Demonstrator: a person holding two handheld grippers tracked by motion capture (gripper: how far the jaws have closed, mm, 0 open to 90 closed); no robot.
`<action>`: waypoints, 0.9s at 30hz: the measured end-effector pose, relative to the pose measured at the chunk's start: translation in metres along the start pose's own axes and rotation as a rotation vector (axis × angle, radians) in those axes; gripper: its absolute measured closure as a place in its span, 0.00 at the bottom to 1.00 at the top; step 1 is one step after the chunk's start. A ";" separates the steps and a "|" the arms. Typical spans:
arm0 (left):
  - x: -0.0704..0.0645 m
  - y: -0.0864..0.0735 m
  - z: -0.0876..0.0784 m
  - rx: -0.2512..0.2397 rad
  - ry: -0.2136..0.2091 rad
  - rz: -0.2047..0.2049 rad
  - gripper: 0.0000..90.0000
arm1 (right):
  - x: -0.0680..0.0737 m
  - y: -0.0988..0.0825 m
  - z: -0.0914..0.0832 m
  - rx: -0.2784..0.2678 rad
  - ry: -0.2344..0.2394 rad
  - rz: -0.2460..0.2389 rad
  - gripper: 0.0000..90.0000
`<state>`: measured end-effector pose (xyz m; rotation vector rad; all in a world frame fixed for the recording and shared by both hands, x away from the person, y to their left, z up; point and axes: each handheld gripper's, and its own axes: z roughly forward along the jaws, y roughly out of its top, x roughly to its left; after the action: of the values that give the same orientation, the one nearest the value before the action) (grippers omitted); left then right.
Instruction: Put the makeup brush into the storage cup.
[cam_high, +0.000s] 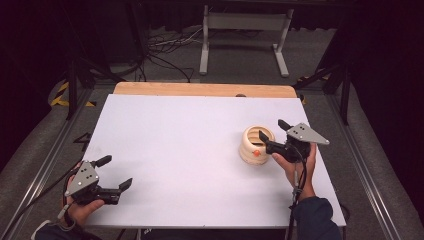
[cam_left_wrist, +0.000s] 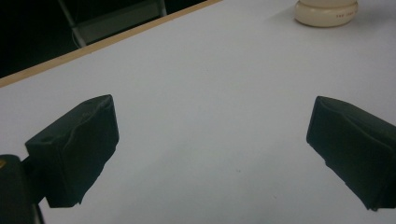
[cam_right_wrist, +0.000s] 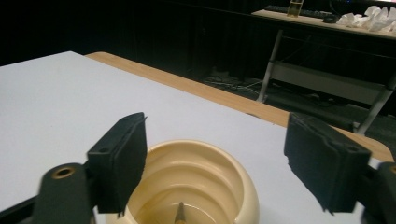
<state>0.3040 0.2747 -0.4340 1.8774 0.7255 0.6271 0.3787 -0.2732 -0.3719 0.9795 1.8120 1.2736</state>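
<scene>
Step in hand, as I read it: dropping a pencil into the cream ribbed holder (cam_high: 257, 145) and letting go. Right gripper (cam_high: 274, 135) hangs over the holder's near-right rim, jaws spread wide, nothing between the pads. In the right gripper view a slim pencil (cam_right_wrist: 180, 213) stands inside the holder (cam_right_wrist: 196, 182), tip up, clear of both jaws.

To do it well: lift straight up before pulling away, keep the jaws spread so a pad doesn't catch the rim or tip the holder. Light pot, probably slides easily.

Left gripper (cam_high: 115, 172) rests at the near-left corner of the white table (cam_high: 175, 140), jaws spread, pinching nothing, well apart from the holder.

Holder look: round, cream, stacked ridges outside and stepped rings inside, open top, small orange mark on its near side. It sits right of centre on the table, upright.
</scene>
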 end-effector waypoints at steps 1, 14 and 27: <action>0.000 0.000 0.000 0.000 0.000 0.000 0.04 | 0.000 0.000 0.000 0.000 -0.002 0.000 0.21; 0.000 0.000 0.000 -0.002 -0.001 -0.002 0.04 | 0.010 0.004 -0.001 -0.011 -0.001 -0.048 0.06; 0.000 0.000 -0.002 -0.011 0.006 0.000 0.04 | 0.015 0.012 -0.010 -0.060 0.012 -0.063 0.04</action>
<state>0.3029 0.2758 -0.4335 1.8659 0.7242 0.6355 0.3657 -0.2618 -0.3599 0.8774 1.7893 1.2906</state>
